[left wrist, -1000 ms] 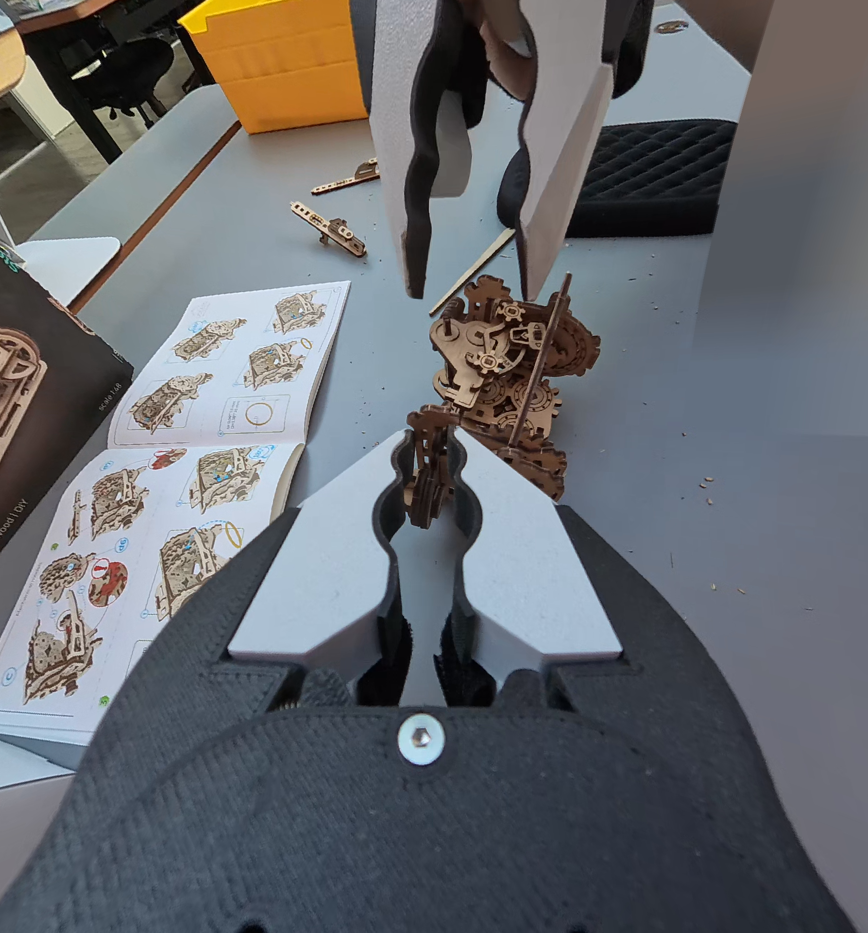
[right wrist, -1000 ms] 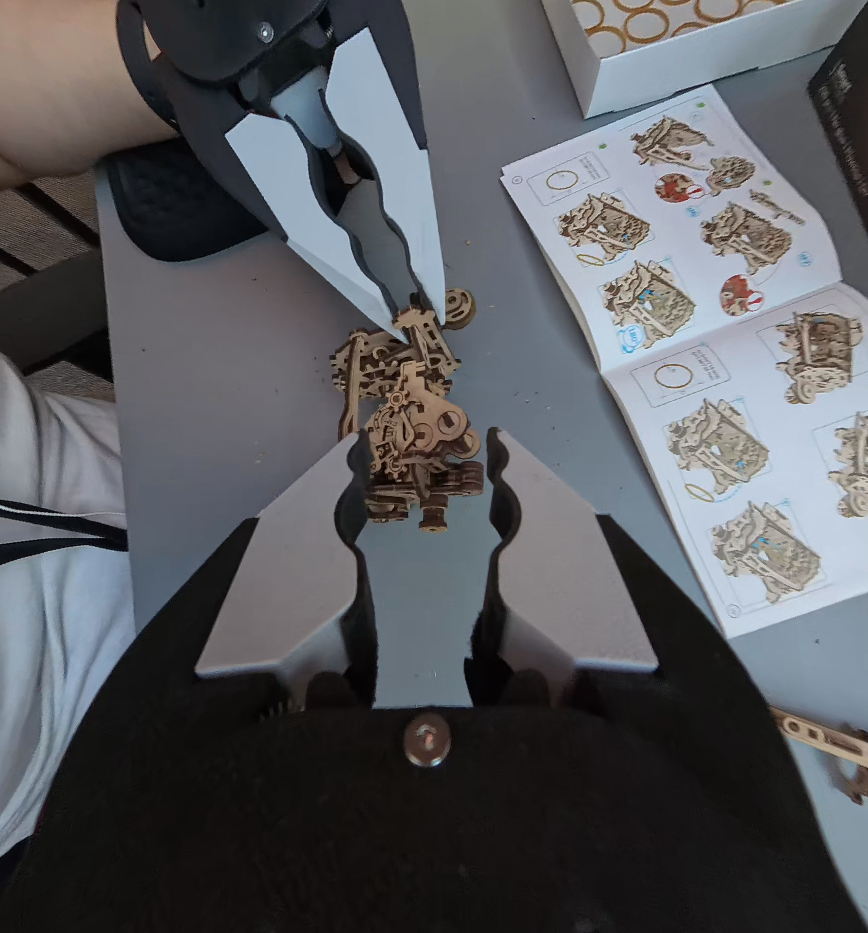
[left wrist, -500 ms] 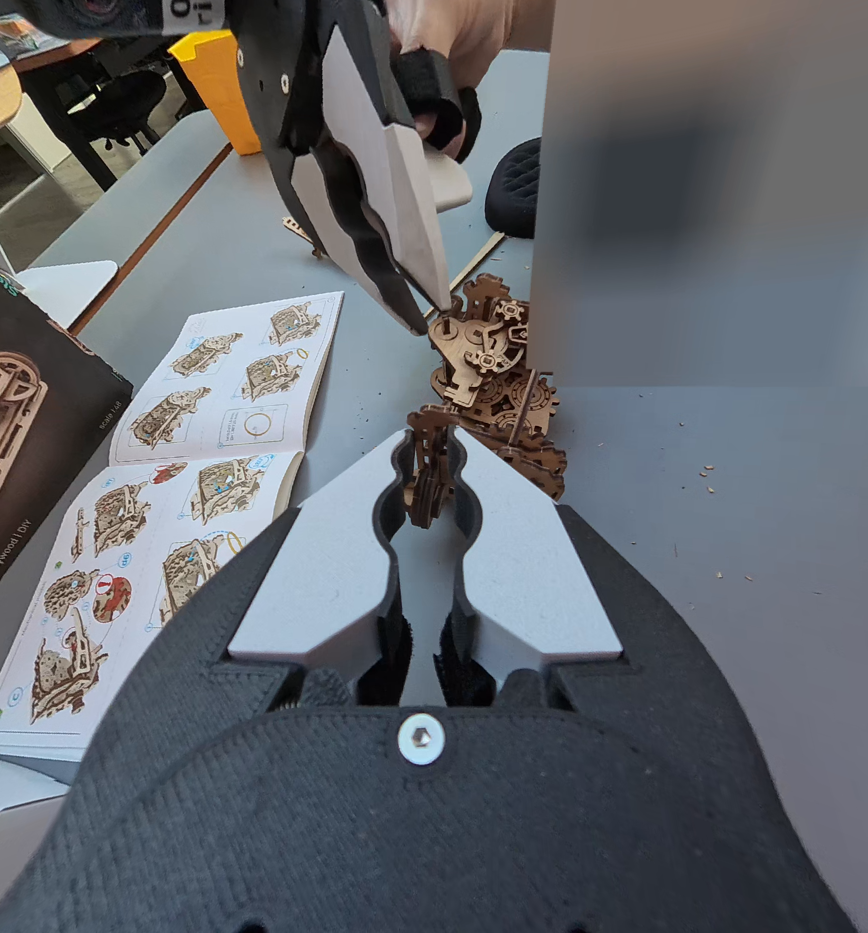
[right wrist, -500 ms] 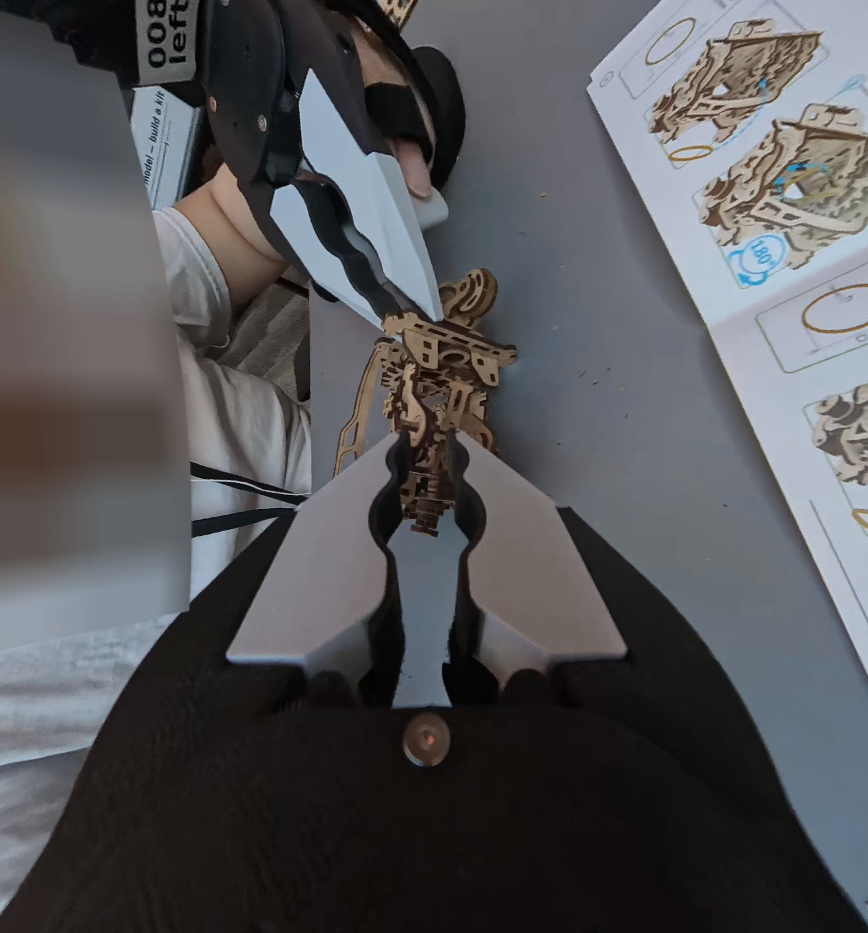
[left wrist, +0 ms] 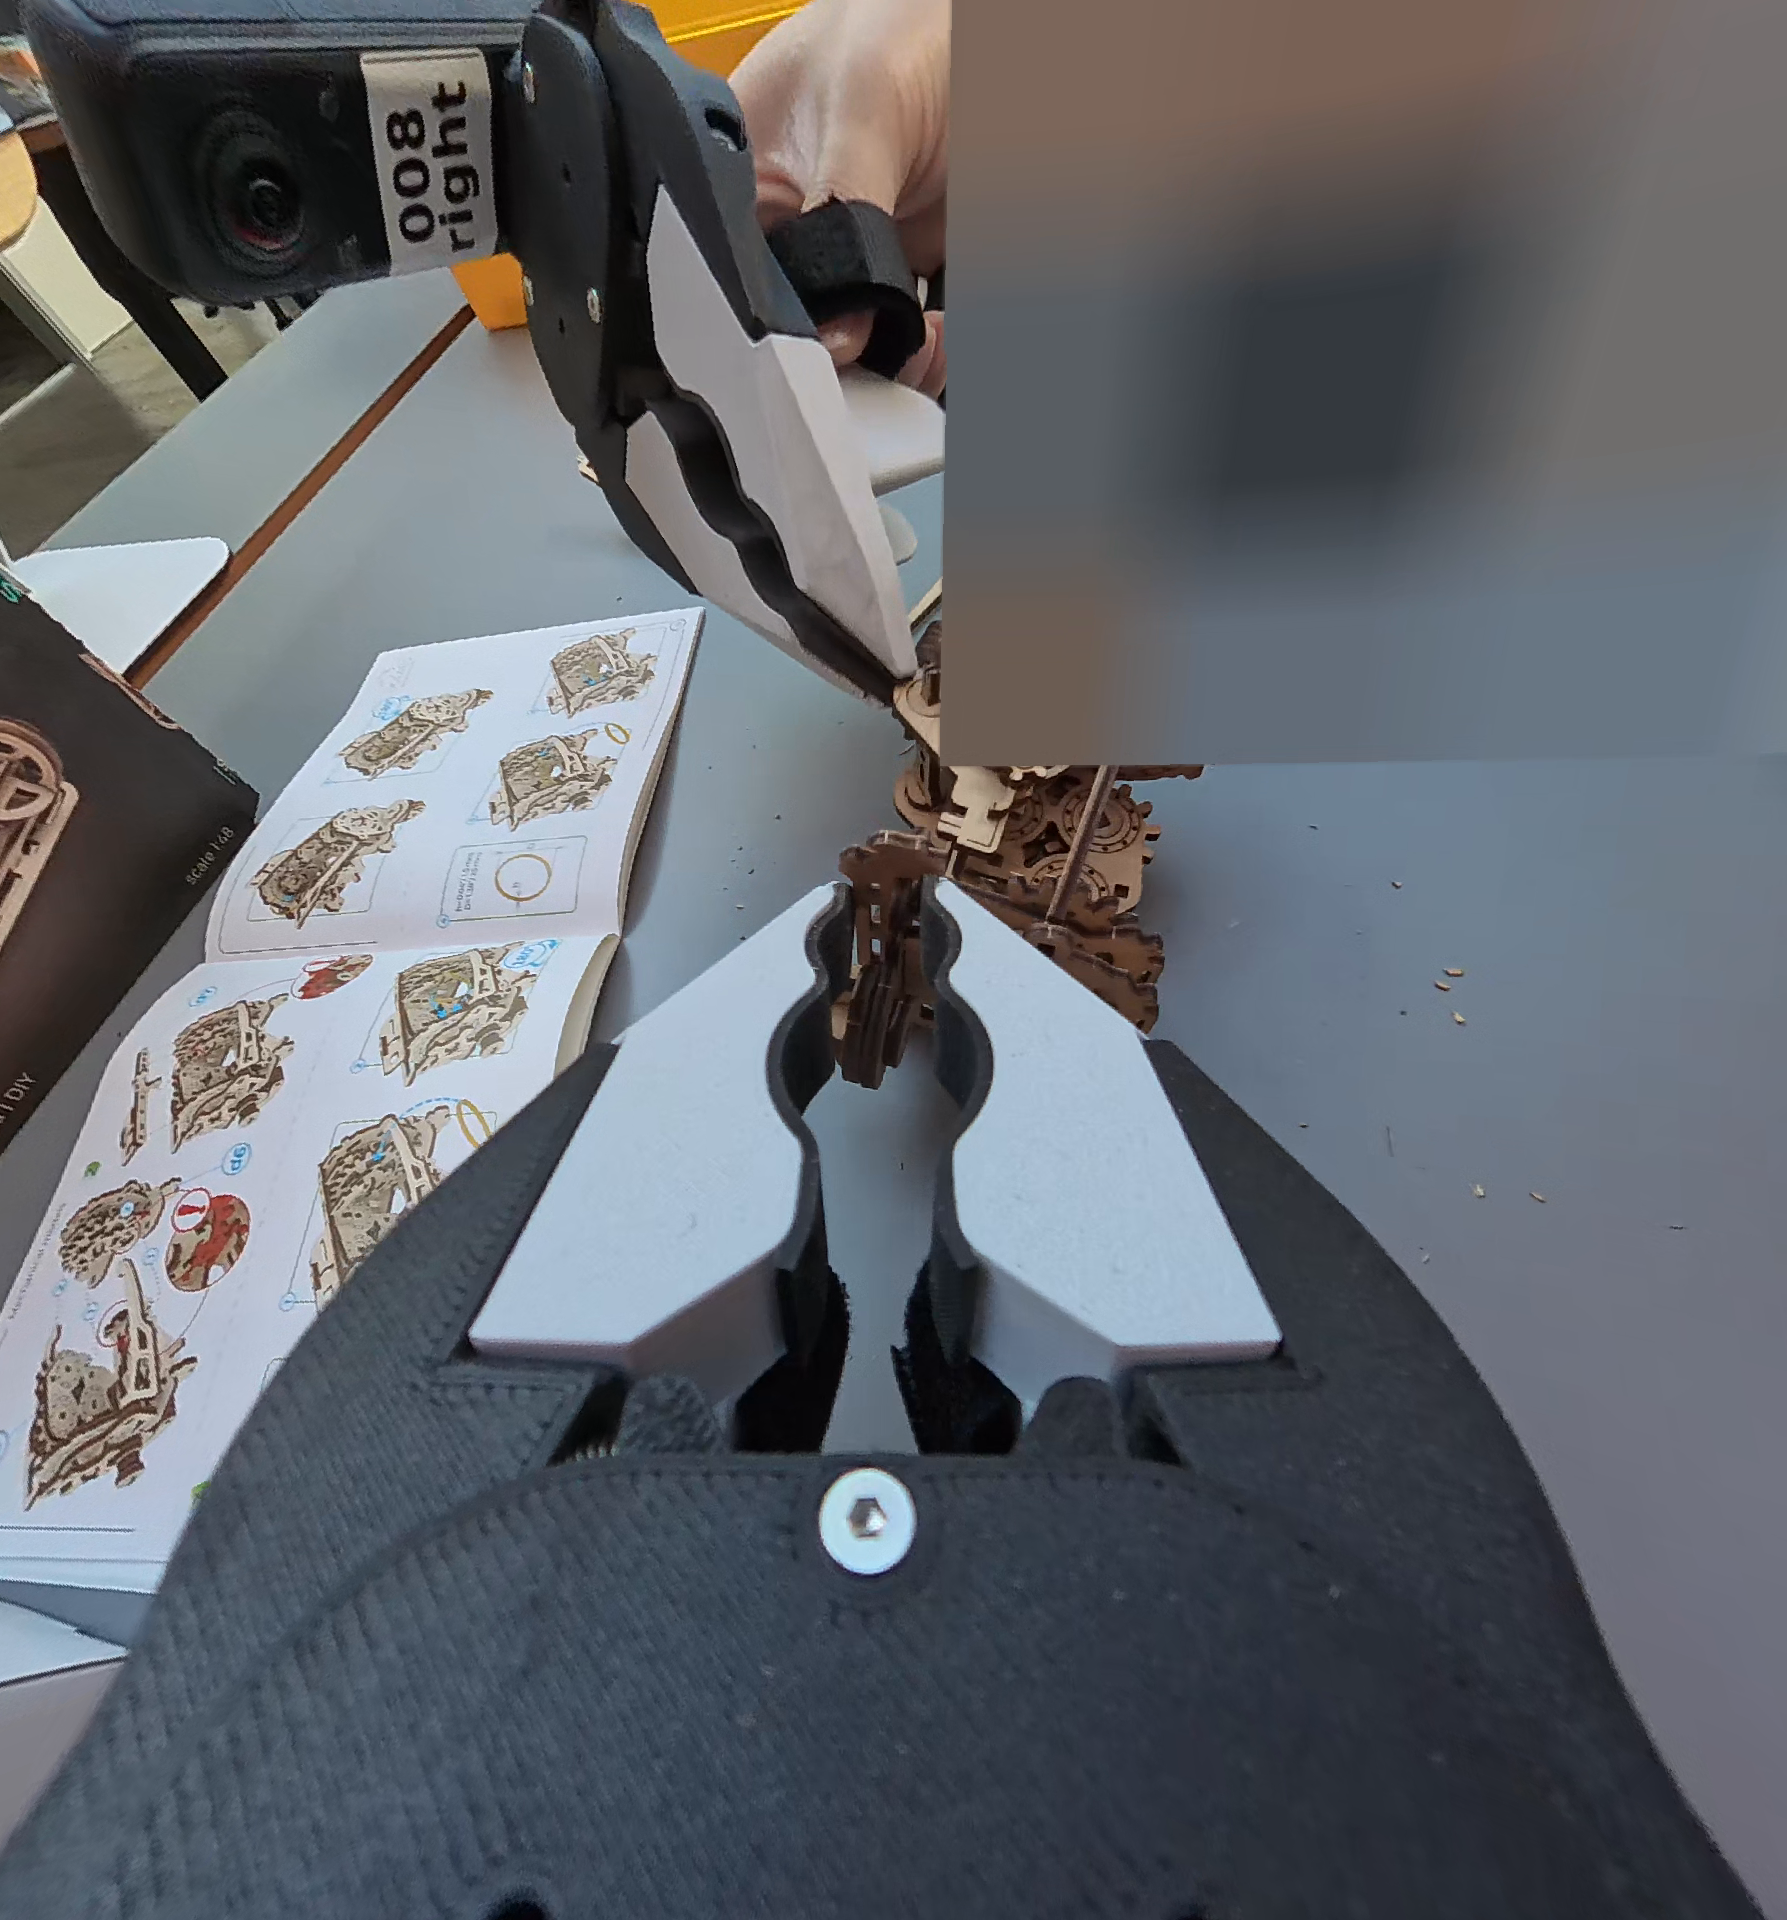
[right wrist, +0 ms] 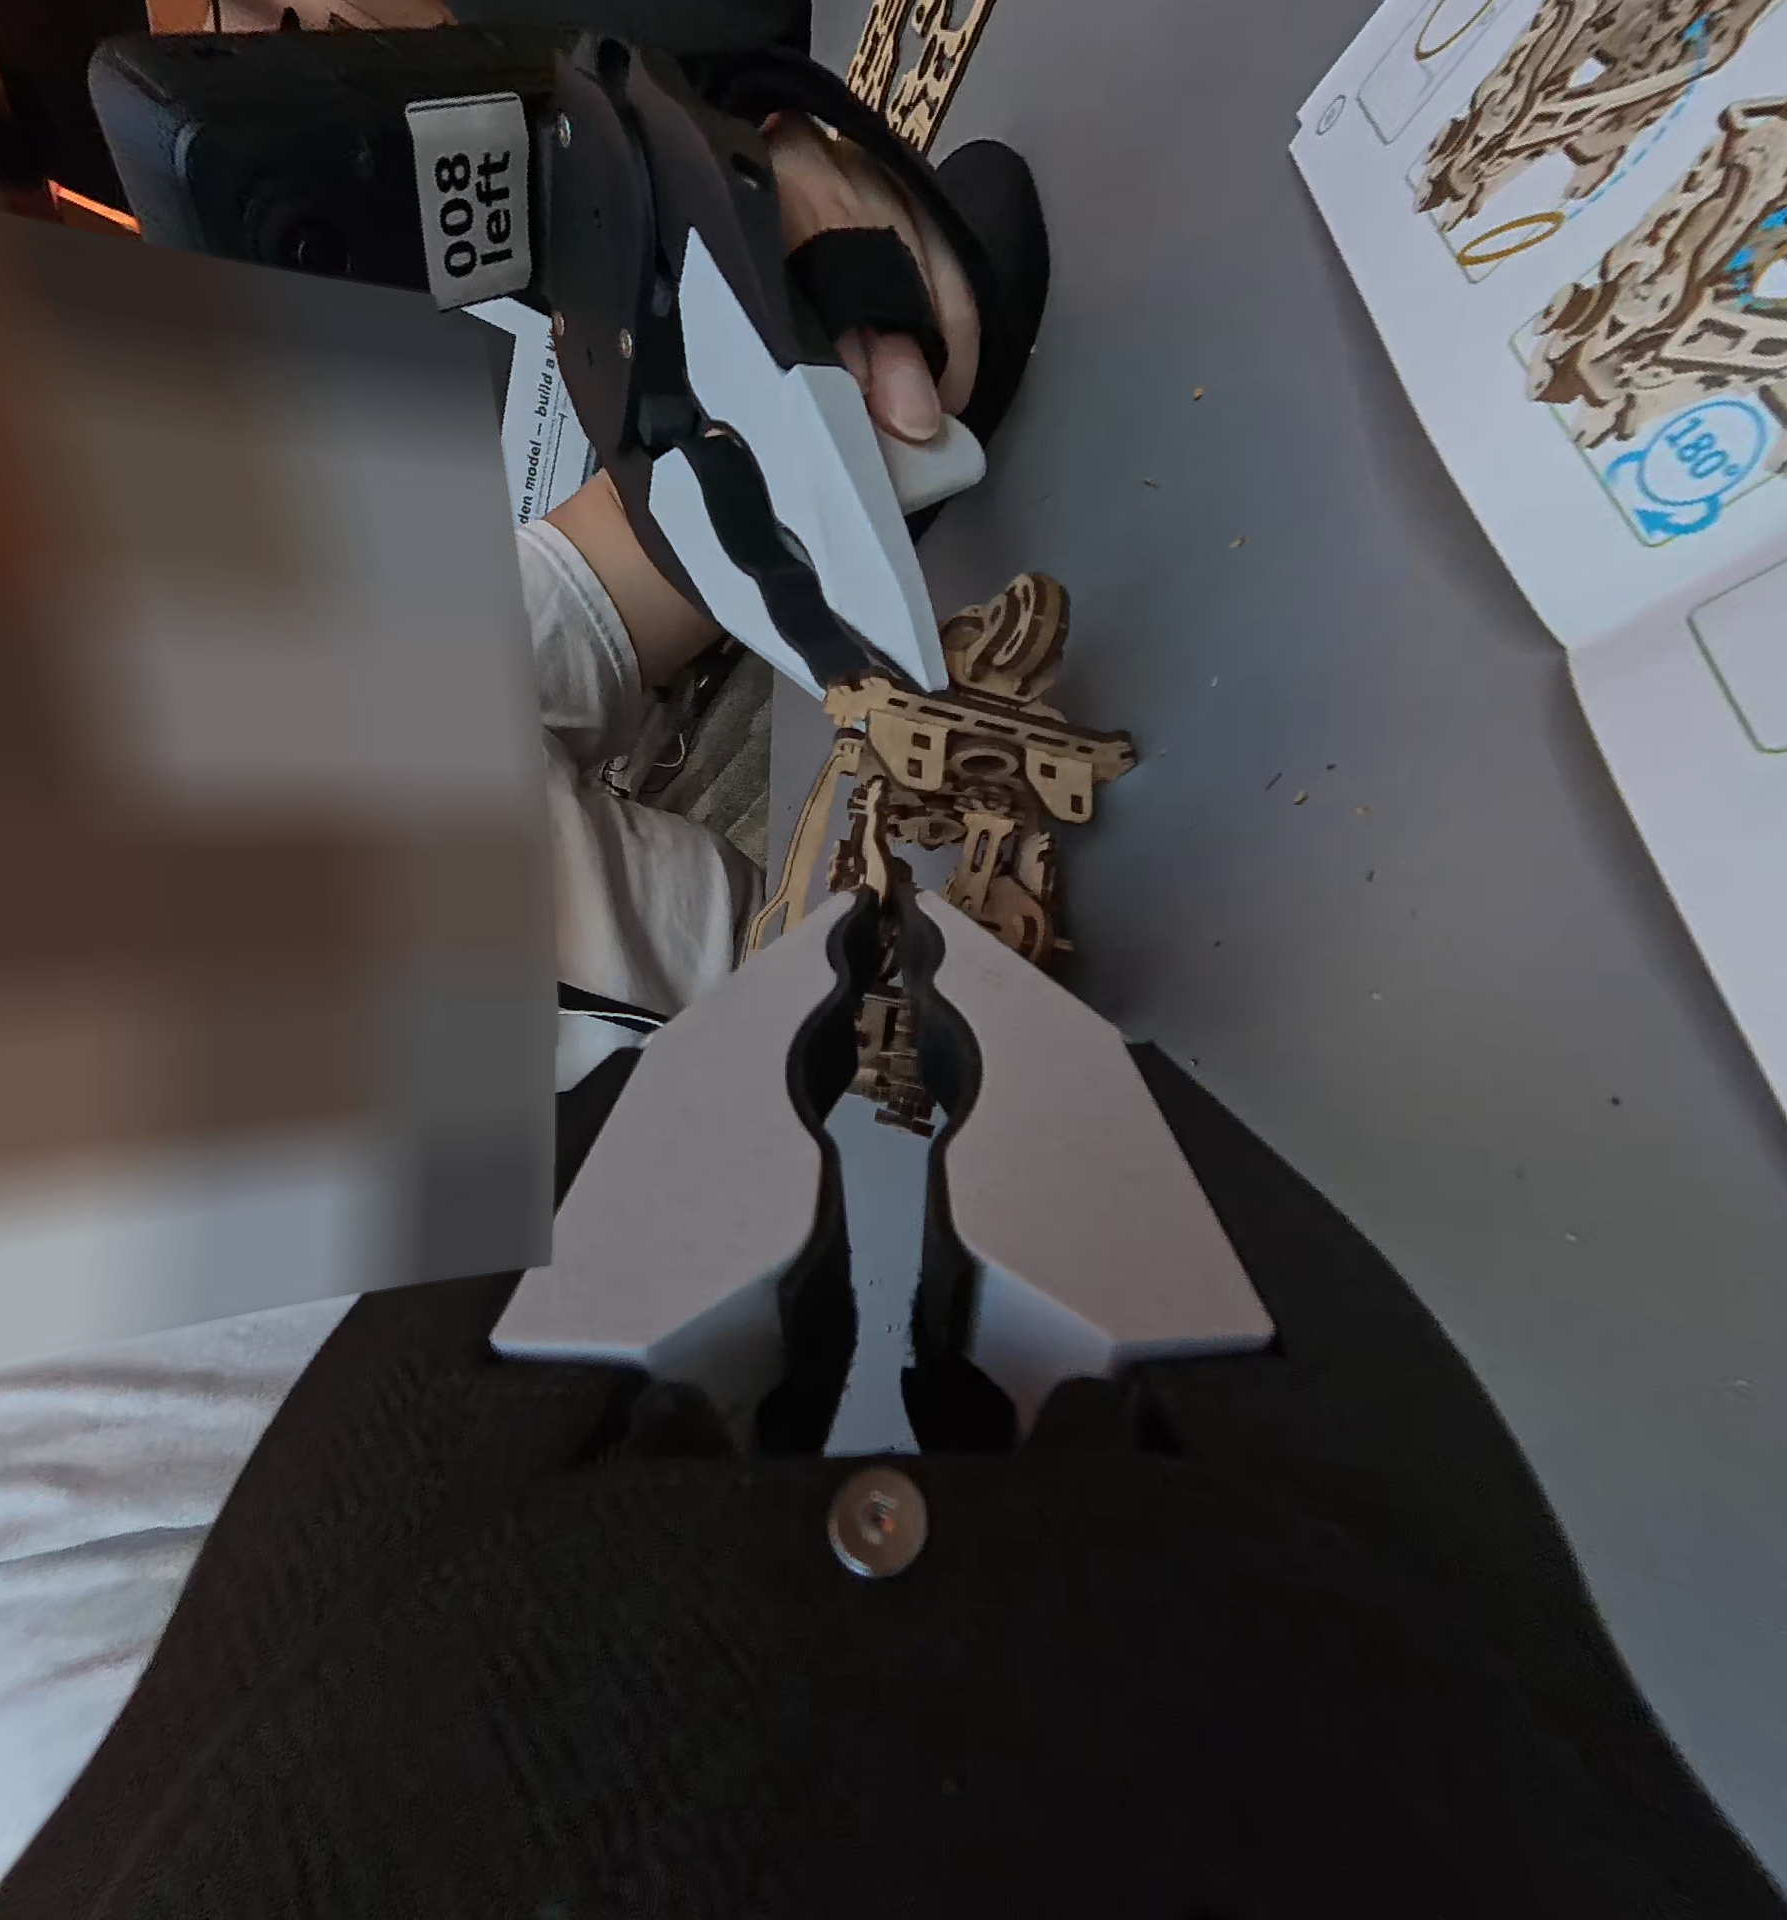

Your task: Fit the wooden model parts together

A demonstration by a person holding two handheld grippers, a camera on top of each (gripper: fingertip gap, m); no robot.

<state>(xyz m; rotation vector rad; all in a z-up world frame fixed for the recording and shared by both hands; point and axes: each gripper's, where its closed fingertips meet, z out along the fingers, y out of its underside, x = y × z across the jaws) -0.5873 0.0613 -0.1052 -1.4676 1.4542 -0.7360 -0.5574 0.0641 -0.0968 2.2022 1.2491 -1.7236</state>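
Model (right wrist: 977, 790): centre frame, above grey table (right wrist: 1388, 831); booklet (left wrist: 432, 935) at left. Left gripper (left wrist: 884, 914) clenched on its near end; right gripper (right wrist: 884, 925) clenched on the far end. Advice: both grips wanted steadying, pressing straight, gently, lest thin plywood snapped.

My left gripper (left wrist: 887, 896) has pale grey fingers, black pads and a ribbed black body; the wooden model (left wrist: 1034, 883) is tan with dark brown edges, on a plain grey table (left wrist: 1491, 1039); the booklet (left wrist: 453, 852) is white with tan drawings
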